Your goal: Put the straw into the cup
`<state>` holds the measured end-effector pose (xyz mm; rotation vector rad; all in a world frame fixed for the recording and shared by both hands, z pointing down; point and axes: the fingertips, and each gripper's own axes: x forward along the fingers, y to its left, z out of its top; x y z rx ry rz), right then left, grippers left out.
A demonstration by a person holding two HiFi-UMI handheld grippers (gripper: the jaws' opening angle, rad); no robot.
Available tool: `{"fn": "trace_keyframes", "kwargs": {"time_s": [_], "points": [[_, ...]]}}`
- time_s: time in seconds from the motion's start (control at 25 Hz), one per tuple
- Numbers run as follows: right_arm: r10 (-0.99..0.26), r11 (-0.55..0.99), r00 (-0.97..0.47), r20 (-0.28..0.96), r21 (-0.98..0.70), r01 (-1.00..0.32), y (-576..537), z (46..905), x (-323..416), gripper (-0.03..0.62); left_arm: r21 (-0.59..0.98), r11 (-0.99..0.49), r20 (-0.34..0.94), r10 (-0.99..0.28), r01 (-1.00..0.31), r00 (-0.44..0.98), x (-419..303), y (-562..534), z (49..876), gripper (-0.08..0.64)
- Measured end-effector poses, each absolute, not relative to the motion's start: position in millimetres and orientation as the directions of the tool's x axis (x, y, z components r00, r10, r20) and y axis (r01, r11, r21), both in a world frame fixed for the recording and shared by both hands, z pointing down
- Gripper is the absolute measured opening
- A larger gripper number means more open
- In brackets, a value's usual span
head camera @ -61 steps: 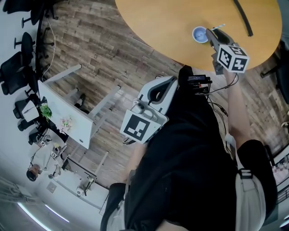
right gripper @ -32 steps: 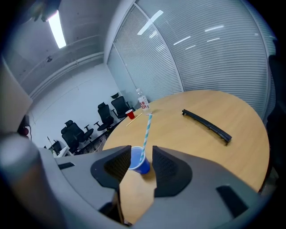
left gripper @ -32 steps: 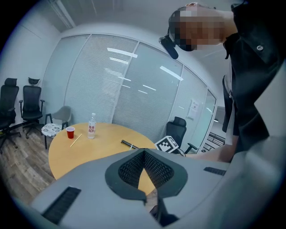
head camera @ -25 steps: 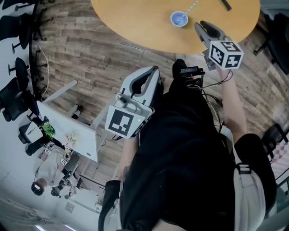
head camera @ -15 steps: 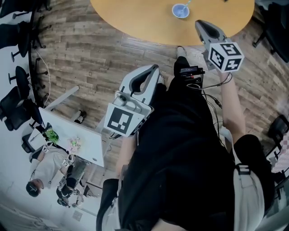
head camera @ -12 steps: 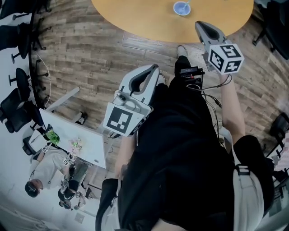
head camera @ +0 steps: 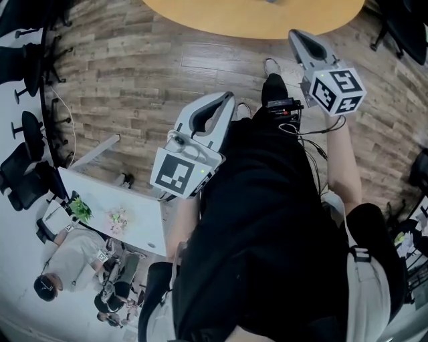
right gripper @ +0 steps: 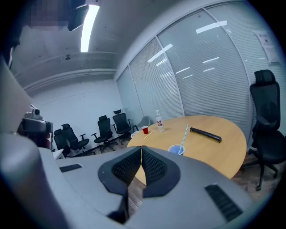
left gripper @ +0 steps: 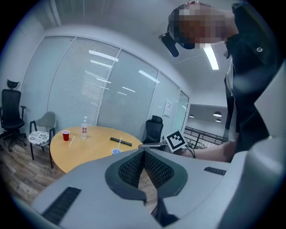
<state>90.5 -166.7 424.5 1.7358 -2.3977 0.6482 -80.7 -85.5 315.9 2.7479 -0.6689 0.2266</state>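
The blue cup stands on the round wooden table with the striped straw leaning upright inside it. The left gripper view shows the same cup and straw small and far off. In the head view both are out of frame; only the table's edge shows at the top. My right gripper is shut and empty, held off the table and well short of the cup. My left gripper is shut and empty too, low at my side.
A red cup, a water bottle, a loose straw and a long black bar lie on the table. A black office chair stands to the right. A white desk and seated people are behind on the left.
The table and cup have slid up and out of the head view as I backed away. The right gripper left the straw in the cup, drew back and closed its jaws.
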Motion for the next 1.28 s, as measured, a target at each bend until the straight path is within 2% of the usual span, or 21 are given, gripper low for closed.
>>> {"fn": "trace_keyframes", "kwargs": {"time_s": [0.12, 0.24, 0.4, 0.72, 1.28], "points": [[-0.897, 0.235, -0.309, 0.316, -0.25, -0.939, -138, 409, 73, 0.02, 0.252, -0.863, 0.236, -0.384, -0.438, 0.893, -99, -65, 319, 0.012], [-0.914, 0.198, -0.265, 0.306, -0.232, -0.952, -108, 395, 60, 0.02, 0.259, -0.89, 0.173, -0.34, -0.375, 0.925, -110, -48, 312, 0.011], [-0.92, 0.174, -0.24, 0.309, -0.227, -0.958, -69, 383, 47, 0.02, 0.283, -0.91, 0.166, -0.263, -0.302, 0.95, -115, -26, 315, 0.012], [-0.921, 0.175, -0.244, 0.304, -0.236, -0.956, -27, 378, 43, 0.018, 0.279, -0.929, 0.158, -0.205, -0.243, 0.966, -97, -14, 318, 0.012], [-0.943, 0.206, -0.246, 0.225, -0.187, -0.961, 88, 329, 95, 0.018, 0.264, -0.953, 0.179, -0.106, -0.152, 0.978, -25, 70, 308, 0.012]]}}
